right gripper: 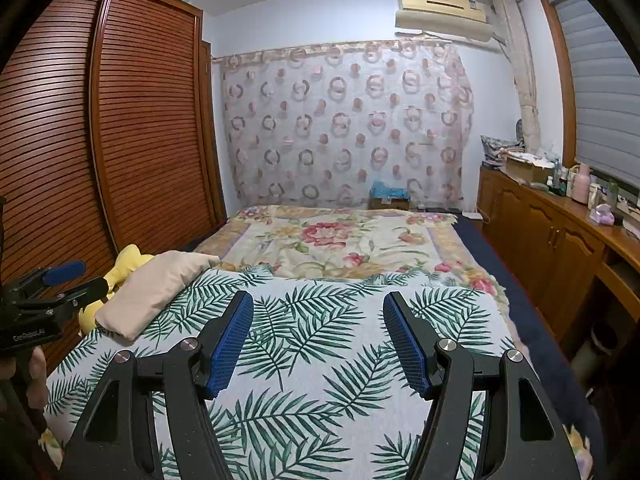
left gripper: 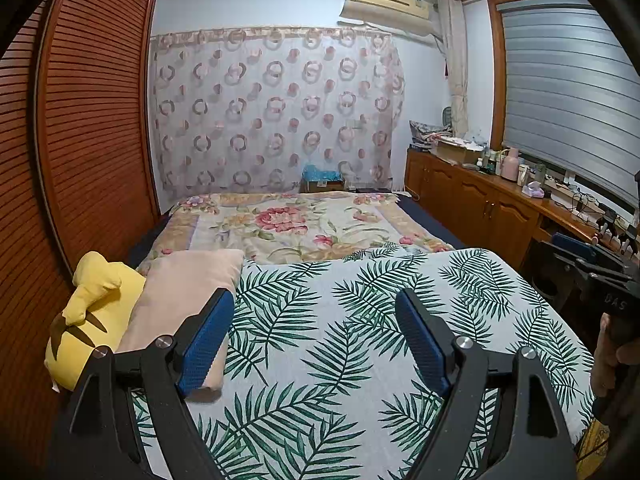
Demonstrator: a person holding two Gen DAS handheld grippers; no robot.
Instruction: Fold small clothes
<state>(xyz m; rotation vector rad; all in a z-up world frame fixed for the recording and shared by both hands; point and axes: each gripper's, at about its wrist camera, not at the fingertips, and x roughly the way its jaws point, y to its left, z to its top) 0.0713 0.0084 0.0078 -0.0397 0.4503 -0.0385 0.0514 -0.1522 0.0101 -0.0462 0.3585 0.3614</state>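
Observation:
A white cloth with green palm leaves (left gripper: 312, 364) (right gripper: 320, 364) lies flat over the near part of the bed. A soft beige piece (left gripper: 180, 292) (right gripper: 160, 284), either a folded garment or a cushion, rests on its left edge. My left gripper (left gripper: 314, 296) hovers open above the leaf cloth, with nothing between its blue pads (left gripper: 204, 344). My right gripper (right gripper: 318, 296) stands open over the same cloth, also with nothing in it. Each gripper shows at the edge of the other's view: the right gripper (left gripper: 568, 256) and the left gripper (right gripper: 86, 278), each held by a hand.
A yellow plush toy (left gripper: 96, 300) (right gripper: 128, 260) lies left of the beige piece. A floral blanket (left gripper: 288, 224) covers the far bed. A louvred wooden wardrobe (left gripper: 80, 140) stands on the left. A low wooden cabinet (left gripper: 480, 200) with bottles runs along the right.

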